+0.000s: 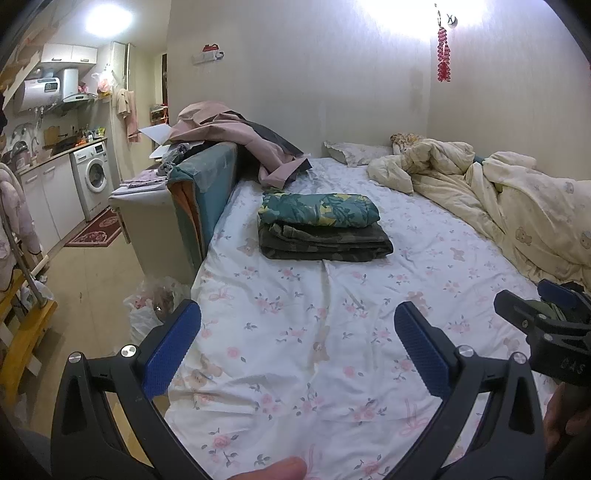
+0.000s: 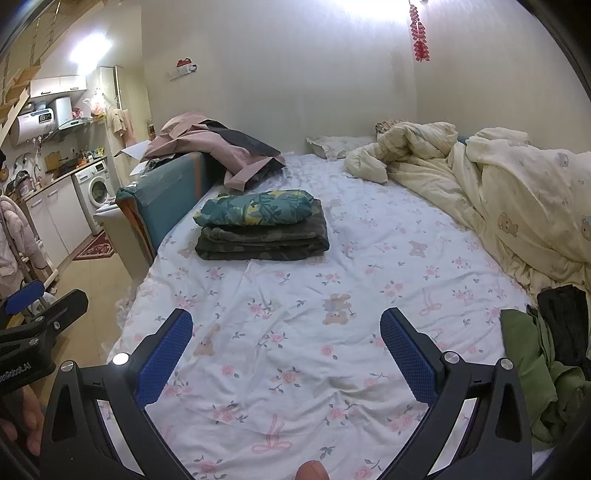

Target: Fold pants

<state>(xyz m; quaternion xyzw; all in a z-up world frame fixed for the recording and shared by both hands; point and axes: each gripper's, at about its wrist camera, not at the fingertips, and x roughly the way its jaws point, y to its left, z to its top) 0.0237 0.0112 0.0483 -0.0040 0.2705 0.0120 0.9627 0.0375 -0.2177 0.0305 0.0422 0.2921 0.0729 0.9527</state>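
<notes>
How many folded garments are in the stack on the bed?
2: a teal leaf-print piece lies on top of a dark camouflage piece, near the bed's left edge. More layers could be hidden within the folds.

Pale walls (image 1: 332, 74) enclose a bed (image 1: 295, 332) in floral sheeting. At ten o'clock, a washing machine (image 1: 92, 173) sits under kitchen cabinets (image 1: 68, 55); bright ceiling light (image 1: 109, 20) above.

left tool (image 1: 297, 345) spread — empty, folded stack (image 1: 325, 229) beyond

Green garment (image 2: 532, 373) cut off by right frame edge. Black cloth (image 2: 563, 314) behind it partly hidden. Kitchen clutter (image 1: 70, 138) too small to identify.
</notes>
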